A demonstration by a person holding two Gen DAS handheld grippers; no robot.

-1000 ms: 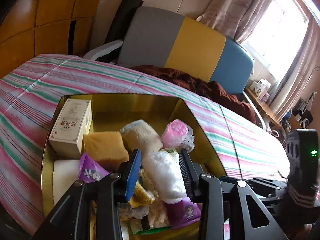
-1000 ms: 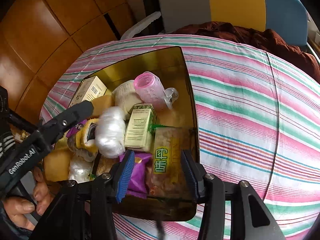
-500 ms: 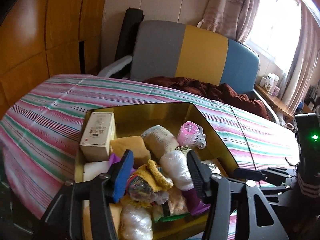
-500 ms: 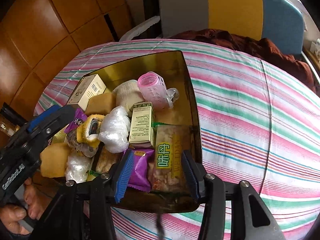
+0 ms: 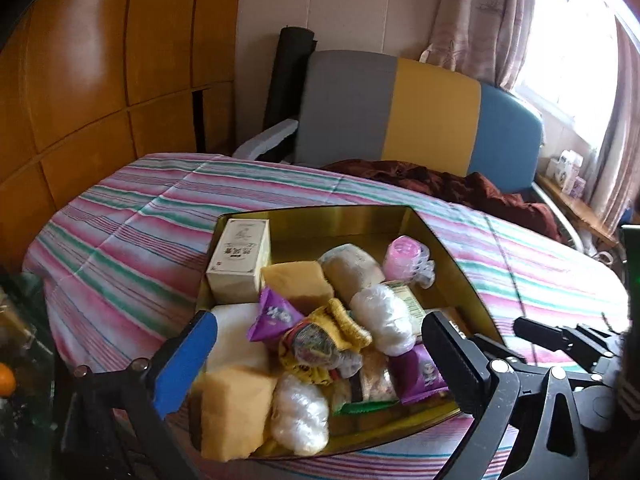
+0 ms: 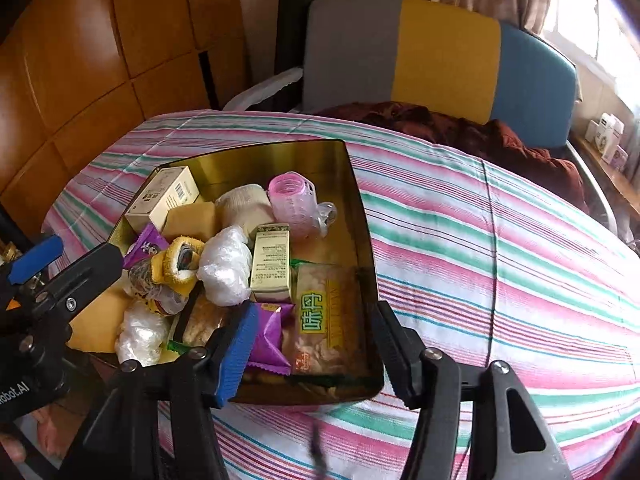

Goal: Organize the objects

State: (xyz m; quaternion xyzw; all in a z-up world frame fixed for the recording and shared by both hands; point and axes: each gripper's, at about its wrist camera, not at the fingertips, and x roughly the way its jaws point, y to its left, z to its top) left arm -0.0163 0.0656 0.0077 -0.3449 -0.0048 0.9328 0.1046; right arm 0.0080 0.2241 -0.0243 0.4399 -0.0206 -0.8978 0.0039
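Left wrist view: left gripper [image 5: 316, 354] released, jaws opening wide, nothing pinched between them. Gold box [image 5: 332, 220] sits on striped bedcover [image 5: 120, 240], near its front edge, crammed with goods. Directly ahead of the jaws, in the box's near half: yellow sock bundle [image 5: 320, 338], white wrapped roll [image 5: 386, 318] with long axis running front to back, purple packet [image 5: 272, 316], yellow sponge [image 5: 234, 410] at the near left corner. White carton [image 5: 240, 258] stands in the far left corner; pink bottle [image 5: 406, 254] lies toward the far right wall.

Right wrist view: right gripper [image 6: 312, 350] also empty, jaws opening, partly spread. It hangs over the box's near right corner, straddling a snack bag [image 6: 326, 320] and a purple wrapper [image 6: 268, 334]; no pad presses either. Snack bag's long axis runs front to back, in line with the fingers. Green-and-cream carton [image 6: 272, 258] lies just beyond, same orientation. Left gripper shows at the box's left edge.

Judgement: everything already lies in the box, both tools free. Right hand nearer the snack bag; left nearer the sock bundle and roll.
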